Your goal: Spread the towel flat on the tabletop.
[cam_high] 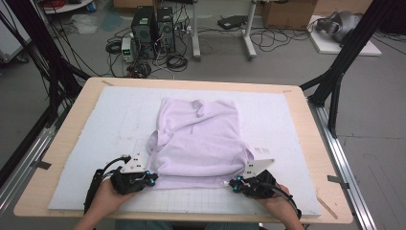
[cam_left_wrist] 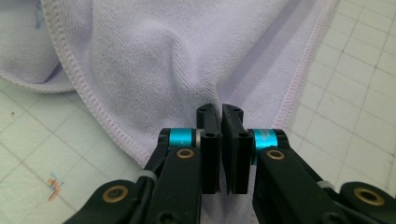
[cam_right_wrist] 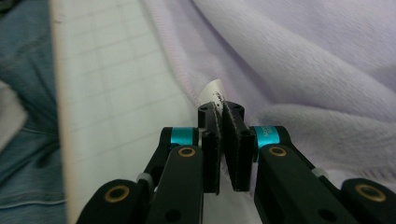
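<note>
- The lilac sweatshirt lies partly folded in the middle of the white gridded mat, its near hem toward the person's edge of the table.
- The left gripper sits at the near left corner of the hem; in the left gripper view its jaws are pressed together with the fleece bunched between them, so it is pinching cloth.
- The right gripper is at the near right corner. In the right gripper view its jaws are closed on the hem edge, with a small white label poking up just behind the pads.
- Risk, as I judge it: the right bite looks shallow, close to the stitched edge. If lifted, the cloth could slip free, or the grip may catch mostly the label.
- The left bite gathers a thick puckered fold. It may hold more than one layer, and a lift could then drag the folded stack out of shape.
- Uneven pulling by the two hands would skew the fold.
- The fabric is soft, matte and finely ribbed, with a double-stitched hem; the mat is flat with a faint grid, and the table is pale wood.
</note>
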